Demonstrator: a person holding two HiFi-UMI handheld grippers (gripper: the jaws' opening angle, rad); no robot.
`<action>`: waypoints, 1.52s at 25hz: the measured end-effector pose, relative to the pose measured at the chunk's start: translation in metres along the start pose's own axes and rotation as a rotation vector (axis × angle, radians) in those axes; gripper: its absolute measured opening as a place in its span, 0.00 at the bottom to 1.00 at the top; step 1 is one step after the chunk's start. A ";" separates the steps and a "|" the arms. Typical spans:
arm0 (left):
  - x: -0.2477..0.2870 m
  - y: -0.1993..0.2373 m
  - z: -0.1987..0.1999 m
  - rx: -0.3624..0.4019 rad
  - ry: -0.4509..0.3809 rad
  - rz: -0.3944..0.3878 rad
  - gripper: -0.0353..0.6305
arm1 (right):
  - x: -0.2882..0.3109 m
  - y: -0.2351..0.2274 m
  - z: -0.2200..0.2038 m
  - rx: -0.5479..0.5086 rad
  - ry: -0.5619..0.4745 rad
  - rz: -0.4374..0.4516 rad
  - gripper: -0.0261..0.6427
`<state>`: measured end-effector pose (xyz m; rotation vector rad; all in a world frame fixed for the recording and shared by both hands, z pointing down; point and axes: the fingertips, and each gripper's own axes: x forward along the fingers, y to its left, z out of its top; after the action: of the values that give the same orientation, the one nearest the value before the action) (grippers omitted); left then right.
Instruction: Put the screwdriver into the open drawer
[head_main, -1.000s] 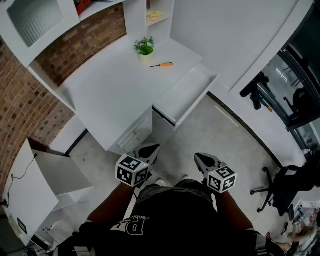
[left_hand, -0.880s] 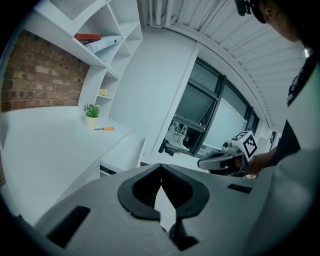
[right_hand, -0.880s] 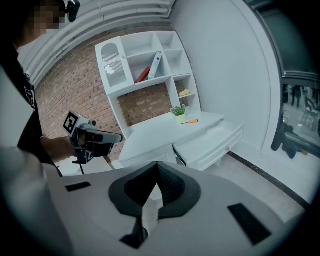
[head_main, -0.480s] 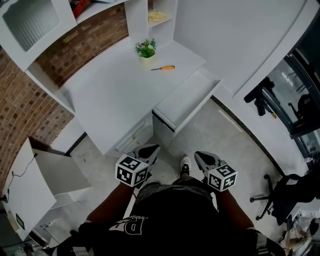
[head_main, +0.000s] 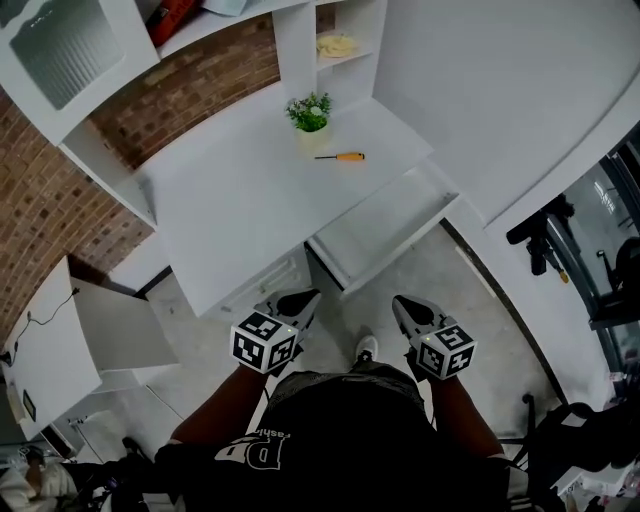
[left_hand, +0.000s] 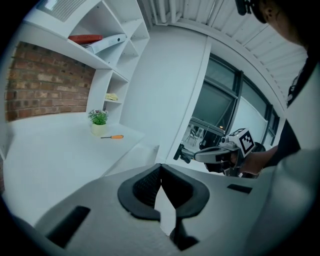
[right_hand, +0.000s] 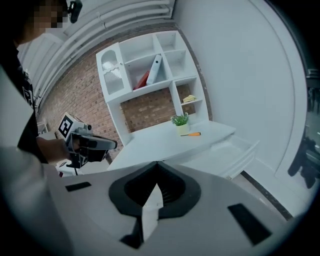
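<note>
An orange-handled screwdriver (head_main: 342, 157) lies on the white desk (head_main: 230, 200), just in front of a small potted plant (head_main: 311, 112). The open drawer (head_main: 385, 225) juts out below the desk's right end and looks empty. My left gripper (head_main: 303, 298) and right gripper (head_main: 400, 303) are held close to my body, short of the desk, both shut with nothing in them. From the left gripper view, the screwdriver (left_hand: 112, 136) is far beyond the left gripper (left_hand: 160, 166). The right gripper view shows the screwdriver (right_hand: 192, 134) and the drawer (right_hand: 235, 150) well beyond the right gripper (right_hand: 156, 163).
Shelving (head_main: 340, 45) and a brick wall (head_main: 60, 210) rise behind the desk. A white cabinet (head_main: 90, 340) with an open door stands at the left. A black stand (head_main: 545, 240) is by the window at the right. Grey floor (head_main: 470, 330) lies between me and the drawer.
The desk and drawer have shifted right and down in the head view as the person stepped forward. Both grippers keep their pose and stay shut.
</note>
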<state>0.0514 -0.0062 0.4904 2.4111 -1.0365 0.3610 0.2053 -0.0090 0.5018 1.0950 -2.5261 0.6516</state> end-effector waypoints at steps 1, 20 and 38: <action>0.006 0.000 0.004 -0.005 -0.003 0.010 0.08 | 0.002 -0.008 0.003 -0.003 0.004 0.008 0.05; 0.093 0.000 0.062 -0.057 -0.053 0.181 0.08 | 0.023 -0.126 0.046 -0.072 0.037 0.155 0.05; 0.082 0.088 0.080 -0.082 -0.048 0.167 0.08 | 0.105 -0.119 0.087 -0.161 0.065 0.090 0.05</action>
<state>0.0457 -0.1506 0.4855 2.2772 -1.2538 0.3124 0.2159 -0.1897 0.5090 0.8951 -2.5334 0.4879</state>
